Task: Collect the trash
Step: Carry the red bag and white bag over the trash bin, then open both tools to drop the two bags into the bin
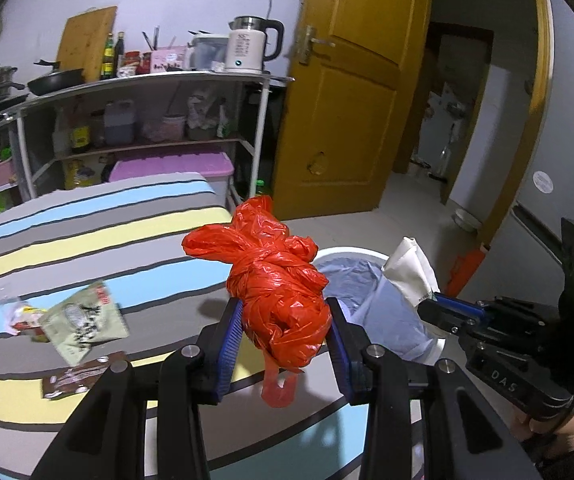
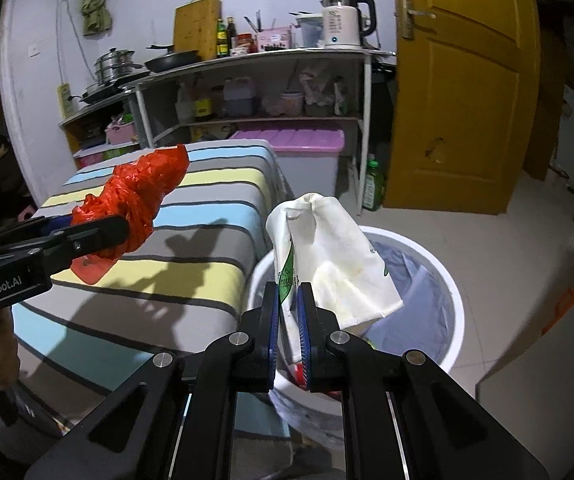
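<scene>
My left gripper (image 1: 285,312) is shut on a crumpled red plastic bag (image 1: 277,280) and holds it above the striped table edge, beside the white trash bin (image 1: 351,254). It also shows in the right wrist view (image 2: 135,200). My right gripper (image 2: 289,300) is shut on a white paper bag (image 2: 335,256) and holds it over the bin (image 2: 453,300), which is lined with a bluish bag. The white bag also shows in the left wrist view (image 1: 411,268). A green wrapper (image 1: 83,324), a brown wrapper (image 1: 75,380) and a small pink wrapper (image 1: 19,316) lie on the table.
The table has a striped cloth (image 1: 87,232). Behind it stands a shelf unit (image 1: 147,120) with a kettle (image 1: 251,44), pans and bottles. A yellow door (image 1: 351,92) stands open to the right. A green bottle (image 2: 373,184) is on the floor.
</scene>
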`<state>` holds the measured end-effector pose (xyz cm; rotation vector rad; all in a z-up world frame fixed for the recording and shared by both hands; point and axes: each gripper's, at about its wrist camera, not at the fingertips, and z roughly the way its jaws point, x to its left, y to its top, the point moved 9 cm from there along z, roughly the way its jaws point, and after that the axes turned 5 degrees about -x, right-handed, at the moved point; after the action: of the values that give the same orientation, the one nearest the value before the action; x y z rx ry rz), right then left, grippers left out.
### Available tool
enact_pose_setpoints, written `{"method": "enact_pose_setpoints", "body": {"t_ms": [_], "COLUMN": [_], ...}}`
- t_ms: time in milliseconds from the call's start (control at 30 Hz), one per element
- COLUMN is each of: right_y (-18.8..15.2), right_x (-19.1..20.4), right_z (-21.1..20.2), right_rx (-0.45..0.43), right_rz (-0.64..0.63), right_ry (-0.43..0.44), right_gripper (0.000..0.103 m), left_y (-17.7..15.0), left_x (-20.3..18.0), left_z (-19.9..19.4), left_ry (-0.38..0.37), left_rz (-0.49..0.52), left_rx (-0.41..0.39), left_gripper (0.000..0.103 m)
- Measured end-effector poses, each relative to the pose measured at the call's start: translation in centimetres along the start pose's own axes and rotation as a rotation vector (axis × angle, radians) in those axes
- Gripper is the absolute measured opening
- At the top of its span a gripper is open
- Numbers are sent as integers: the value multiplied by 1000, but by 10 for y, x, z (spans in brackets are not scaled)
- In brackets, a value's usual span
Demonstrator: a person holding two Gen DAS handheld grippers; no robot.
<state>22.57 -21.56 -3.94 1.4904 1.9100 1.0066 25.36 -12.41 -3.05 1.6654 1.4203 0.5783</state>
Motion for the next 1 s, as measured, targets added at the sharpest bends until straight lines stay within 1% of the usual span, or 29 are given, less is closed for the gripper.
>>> {"method": "enact_pose_setpoints", "body": {"t_ms": [300,833,900,933,1000], "right_y": [-9,-25,-26,-27,-29], "right_x": [-22,-49,-51,-51,-52], "right_z": [4,19,22,23,24], "right_rx": [21,67,71,73,74], "right_rz": [36,79,76,74,72], "right_ry": [-26,-68,-80,-83,-88], "right_gripper": [10,11,12,13,19], "left_y": [-1,-20,-22,-23,-24], "left_x": [-25,-47,-49,-48,-49], "left_z": [27,68,71,72,73], "left_ry": [-49,-131,-135,-138,-146], "left_rz": [27,28,21,17,7], "left_rx": [30,117,126,128,126], "left_gripper": [41,42,43,46,48]}}
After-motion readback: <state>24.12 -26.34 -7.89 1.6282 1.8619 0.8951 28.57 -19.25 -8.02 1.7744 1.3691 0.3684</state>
